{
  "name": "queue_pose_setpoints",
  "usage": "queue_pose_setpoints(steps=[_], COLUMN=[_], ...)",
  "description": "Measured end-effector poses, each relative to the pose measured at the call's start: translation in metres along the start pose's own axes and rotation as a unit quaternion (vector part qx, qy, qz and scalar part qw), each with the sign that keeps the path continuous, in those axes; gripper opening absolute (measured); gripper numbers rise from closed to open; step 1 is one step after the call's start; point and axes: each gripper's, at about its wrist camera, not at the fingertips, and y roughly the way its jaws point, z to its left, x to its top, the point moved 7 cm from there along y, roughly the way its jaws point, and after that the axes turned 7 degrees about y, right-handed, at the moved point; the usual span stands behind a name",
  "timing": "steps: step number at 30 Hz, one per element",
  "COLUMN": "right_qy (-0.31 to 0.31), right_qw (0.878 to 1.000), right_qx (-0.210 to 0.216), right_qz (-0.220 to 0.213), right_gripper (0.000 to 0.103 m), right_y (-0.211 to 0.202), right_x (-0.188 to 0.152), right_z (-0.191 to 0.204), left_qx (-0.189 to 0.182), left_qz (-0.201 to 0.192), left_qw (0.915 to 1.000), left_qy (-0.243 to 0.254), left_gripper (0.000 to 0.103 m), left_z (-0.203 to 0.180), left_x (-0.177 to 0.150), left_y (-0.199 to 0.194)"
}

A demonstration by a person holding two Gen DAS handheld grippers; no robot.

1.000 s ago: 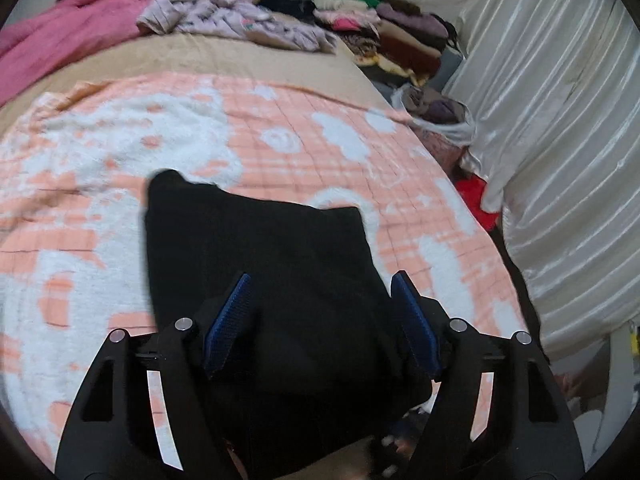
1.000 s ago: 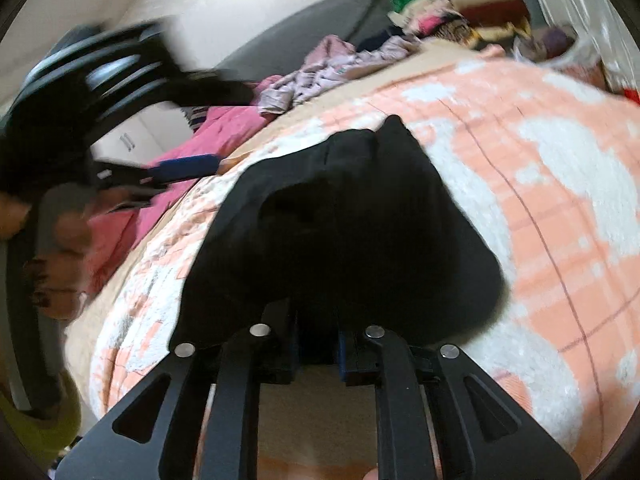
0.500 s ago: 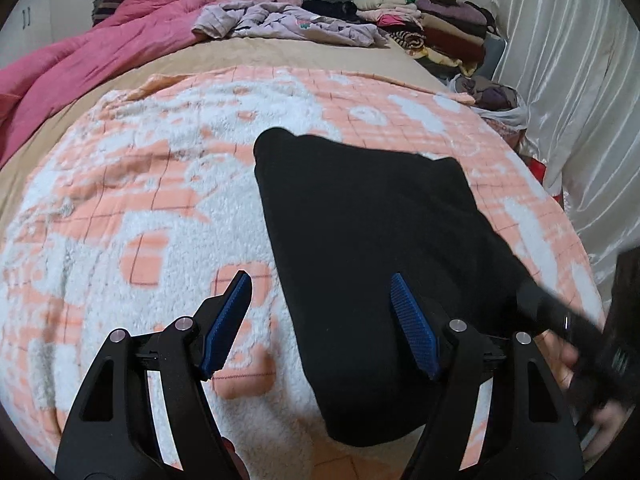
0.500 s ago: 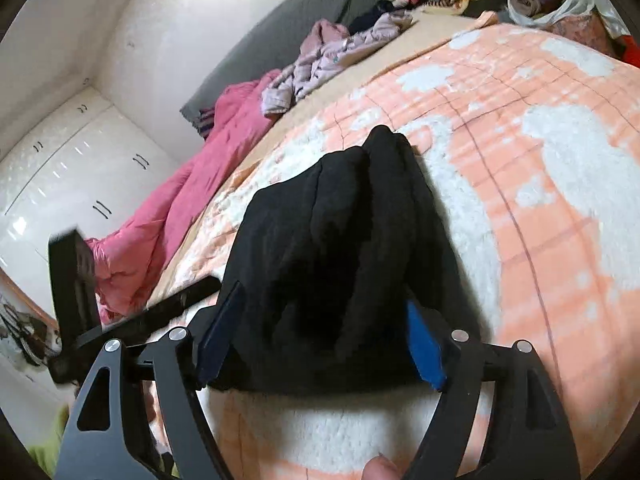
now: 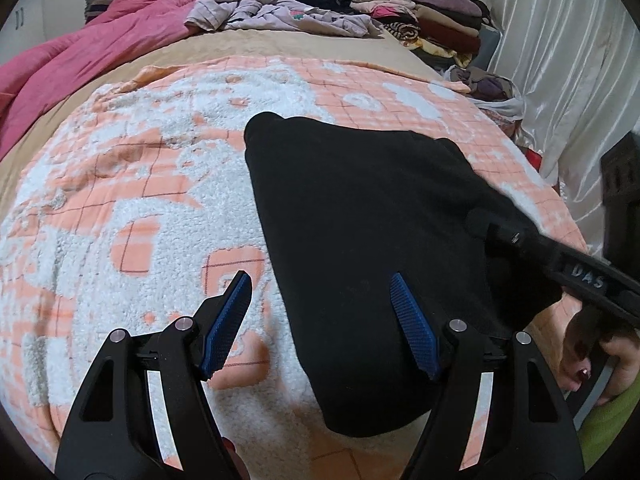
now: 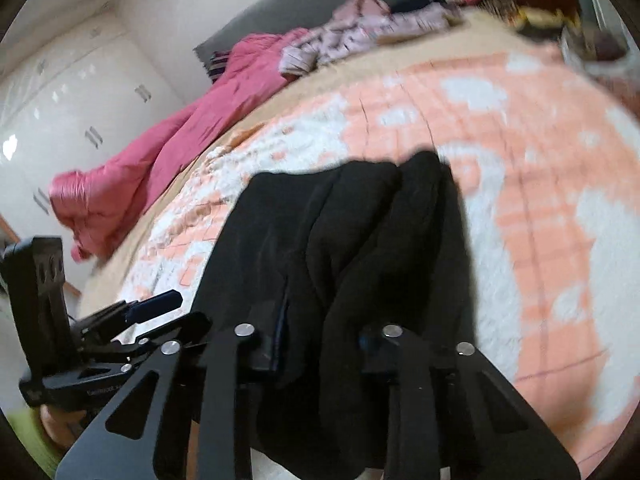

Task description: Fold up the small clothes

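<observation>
A black garment (image 5: 360, 216) lies folded on the orange and white blanket (image 5: 140, 200). My left gripper (image 5: 324, 320) is open and empty, its right finger over the garment's near left edge, its left finger over the blanket. In the right wrist view the garment (image 6: 340, 240) is bunched in ridges between the fingers of my right gripper (image 6: 320, 344). The jaws stand partly closed around the cloth; the view is blurred, so the grip is unclear. The right gripper also shows in the left wrist view (image 5: 560, 256), at the garment's right edge.
A pink quilt (image 5: 80, 56) and a lilac garment (image 5: 280, 12) lie at the far end of the bed. Stacked folded clothes (image 5: 420, 12) sit at the far right. A white curtain (image 5: 560, 60) hangs along the right side. White wardrobes (image 6: 60, 100) stand at the left.
The right gripper's jaws have narrowed around the bunched black cloth and it has moved in over the garment's right edge. The left gripper stays open and has barely moved.
</observation>
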Motion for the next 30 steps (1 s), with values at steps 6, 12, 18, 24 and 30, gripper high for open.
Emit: queue_pose_setpoints(steps=[6, 12, 18, 24, 30], right_qy=[-0.027, 0.019, 0.055, 0.075, 0.067], right_qw=[0.999, 0.999, 0.998, 0.996, 0.997], right_qx=[-0.032, -0.032, -0.031, -0.028, -0.035], right_qz=[-0.015, -0.007, -0.014, -0.024, -0.026], right_gripper=[0.021, 0.027, 0.043, 0.047, 0.057], right_y=[-0.004, 0.014, 0.011, -0.001, -0.015], right_x=[0.008, -0.008, -0.014, -0.023, -0.040], right_z=[-0.013, -0.041, -0.049, -0.050, -0.040], left_qx=[-0.015, -0.013, -0.014, -0.016, -0.019], left_qz=[0.006, 0.015, 0.017, 0.018, 0.018], left_qw=[0.9999, 0.9997, 0.9996, 0.9996, 0.9995], left_qy=[0.005, 0.017, 0.016, 0.017, 0.015], left_gripper=[0.064, 0.064, 0.064, 0.064, 0.064], left_z=[-0.008, -0.014, -0.013, -0.012, -0.011], left_x=[-0.001, -0.005, -0.009, -0.012, -0.015], left_y=[0.003, 0.008, 0.008, 0.006, 0.003])
